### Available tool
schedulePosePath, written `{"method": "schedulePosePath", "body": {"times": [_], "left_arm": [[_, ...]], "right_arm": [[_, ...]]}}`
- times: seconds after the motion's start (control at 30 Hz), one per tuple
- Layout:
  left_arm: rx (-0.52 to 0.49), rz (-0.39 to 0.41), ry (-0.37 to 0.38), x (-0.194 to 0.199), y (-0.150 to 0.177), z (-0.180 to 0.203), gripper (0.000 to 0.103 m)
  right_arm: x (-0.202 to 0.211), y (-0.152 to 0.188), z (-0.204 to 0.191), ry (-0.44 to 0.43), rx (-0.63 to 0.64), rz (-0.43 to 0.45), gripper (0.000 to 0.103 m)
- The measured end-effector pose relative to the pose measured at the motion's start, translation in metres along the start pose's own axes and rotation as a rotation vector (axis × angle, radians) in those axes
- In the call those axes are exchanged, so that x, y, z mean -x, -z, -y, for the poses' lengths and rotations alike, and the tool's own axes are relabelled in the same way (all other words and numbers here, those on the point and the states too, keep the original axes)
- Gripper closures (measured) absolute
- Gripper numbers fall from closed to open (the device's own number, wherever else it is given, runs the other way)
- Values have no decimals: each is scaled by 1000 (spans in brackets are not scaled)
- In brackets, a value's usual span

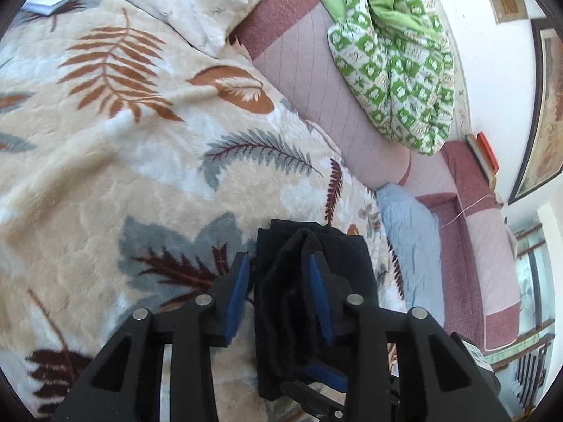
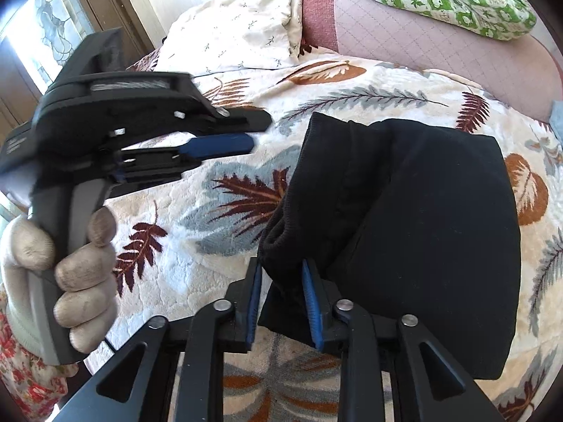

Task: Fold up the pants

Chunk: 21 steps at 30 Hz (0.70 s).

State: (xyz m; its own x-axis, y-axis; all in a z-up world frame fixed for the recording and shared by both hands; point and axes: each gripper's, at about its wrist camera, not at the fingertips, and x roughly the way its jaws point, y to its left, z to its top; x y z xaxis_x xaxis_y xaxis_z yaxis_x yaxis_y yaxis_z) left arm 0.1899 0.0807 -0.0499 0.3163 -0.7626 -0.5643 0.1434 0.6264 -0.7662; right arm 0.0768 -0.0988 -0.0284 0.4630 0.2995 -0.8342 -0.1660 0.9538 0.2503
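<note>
Leafy blanket (image 1: 105,161) covers the bed. From the left wrist, the black pants (image 1: 309,281) sit between the blue pads of the left gripper (image 1: 281,281); its jaws look wide apart, not pinching.

From the right wrist, the right gripper (image 2: 281,299) squeezes the pants' edge (image 2: 281,246), the bundle already folded small. Next, I think, it should lay the bundle flat and let go.

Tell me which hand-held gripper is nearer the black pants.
Right. The right hand-held gripper has the pants between its fingers at one edge. The left hand-held gripper is off to their side above the blanket, not touching them.
</note>
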Motion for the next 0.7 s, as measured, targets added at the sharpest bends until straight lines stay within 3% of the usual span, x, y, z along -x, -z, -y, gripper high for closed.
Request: {"method": "schedulePosePath", "body": {"times": [0.07,0.13,0.2,0.37,0.53,0.7], "left_arm": [[18,8,9,9,6,-4,69],[14,11,6,16,13,-4,69],[-7,9,-3,20,20,1,69],[-106,-13,2,13,38,35,67],[-166,-54,3,-15,52,62,60],[-53,-113,-127,-45,61,27,60]], "right_arm": [[5,4,-1,-51,-8,-15,67],[11,12,-2,-92,-8,-40,55],[23,26,-2,-115,7,-50,51],[58,45,22,-22,-45,4,49],[83,46,76,23,-254,83,46],[76,53,103,48,-364,95,46]]}}
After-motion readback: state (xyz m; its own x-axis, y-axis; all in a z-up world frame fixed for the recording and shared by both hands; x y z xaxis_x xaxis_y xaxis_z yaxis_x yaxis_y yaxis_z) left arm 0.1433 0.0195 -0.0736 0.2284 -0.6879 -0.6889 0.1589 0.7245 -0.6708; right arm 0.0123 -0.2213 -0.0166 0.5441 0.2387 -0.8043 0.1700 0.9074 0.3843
